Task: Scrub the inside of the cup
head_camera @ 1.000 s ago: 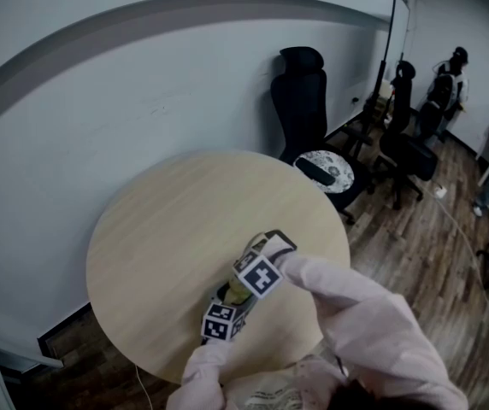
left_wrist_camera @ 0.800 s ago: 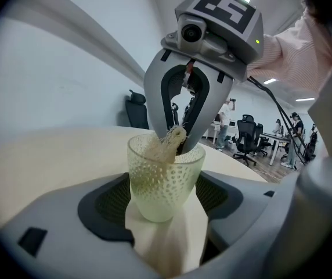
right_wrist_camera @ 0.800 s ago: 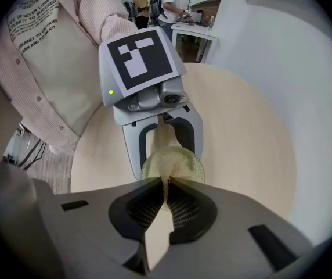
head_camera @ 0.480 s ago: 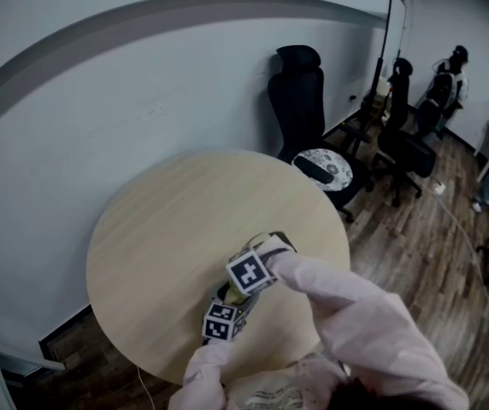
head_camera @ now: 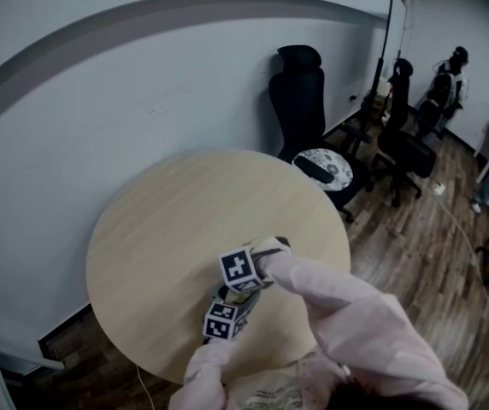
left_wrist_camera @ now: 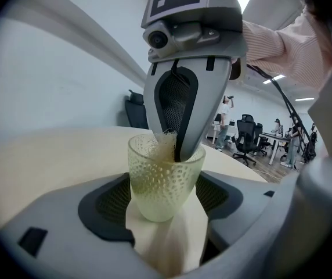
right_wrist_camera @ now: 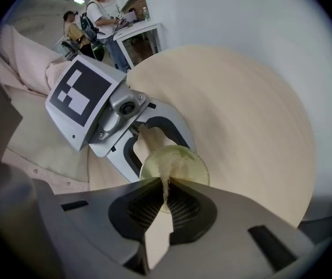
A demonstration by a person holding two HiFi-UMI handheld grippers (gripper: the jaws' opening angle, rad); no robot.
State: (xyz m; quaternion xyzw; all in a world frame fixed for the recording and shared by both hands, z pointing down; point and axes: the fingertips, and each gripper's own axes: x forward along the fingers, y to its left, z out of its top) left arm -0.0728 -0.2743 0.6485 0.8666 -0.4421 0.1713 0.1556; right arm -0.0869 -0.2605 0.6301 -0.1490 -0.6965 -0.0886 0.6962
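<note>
Left hand-held gripper wide around cup

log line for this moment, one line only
left gripper: shut on cup | right gripper: shut on scrub pad | scrub pad: inside cup

Cup near side, scrubber bulk hidden behind right claw.
</note>
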